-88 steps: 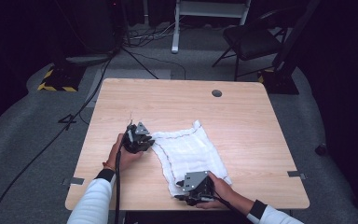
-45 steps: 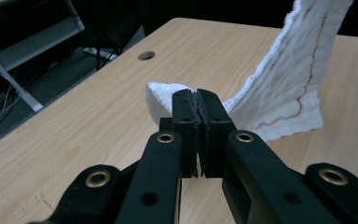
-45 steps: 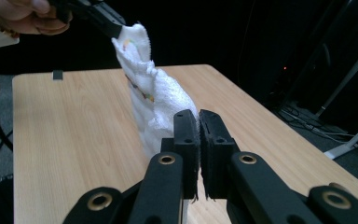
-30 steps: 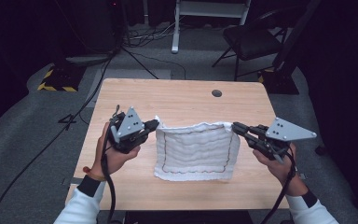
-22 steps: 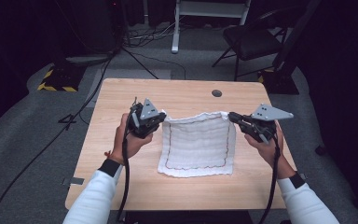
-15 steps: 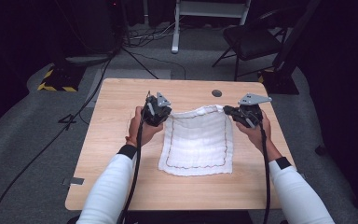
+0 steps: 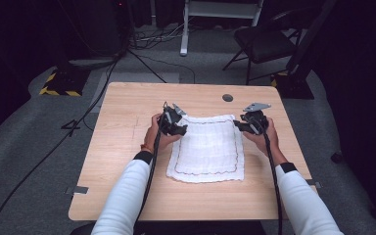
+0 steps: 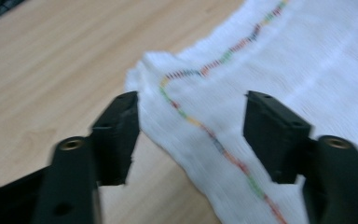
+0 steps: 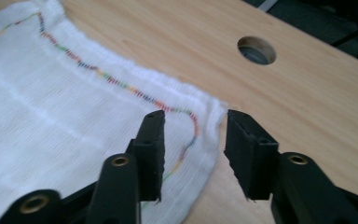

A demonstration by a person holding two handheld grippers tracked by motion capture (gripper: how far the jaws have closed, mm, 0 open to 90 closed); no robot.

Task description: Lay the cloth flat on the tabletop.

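High view: a white, roughly square woven cloth (image 7: 208, 149) with a thin multicoloured stitched border lies flat on the light wooden table (image 7: 127, 132), near its middle. The table top has a smooth grain finish and one round cable hole (image 7: 227, 98) near the far edge.

The left gripper (image 7: 174, 123), black with a trailing cable, sits at the cloth's far left corner. The right gripper (image 7: 247, 125), black with a grey three-cornered plate on top, sits at the far right corner. Each is held in one hand; white sleeves enter from the bottom edge.

Left gripper view: the gauze-like weave shows fine ribbing, and the stitched line runs in red, green, yellow and blue dashes parallel to the hem. The left gripper's jaws have just been opening; they stand apart, with the cloth corner lying on the table between them, pads clear of the fabric.

Right gripper view: the right gripper (image 9: 193, 140) has likewise just been opening its jaws. The rounded cloth corner lies between them, unpinched. The cable hole lies beyond, well apart from the cloth.
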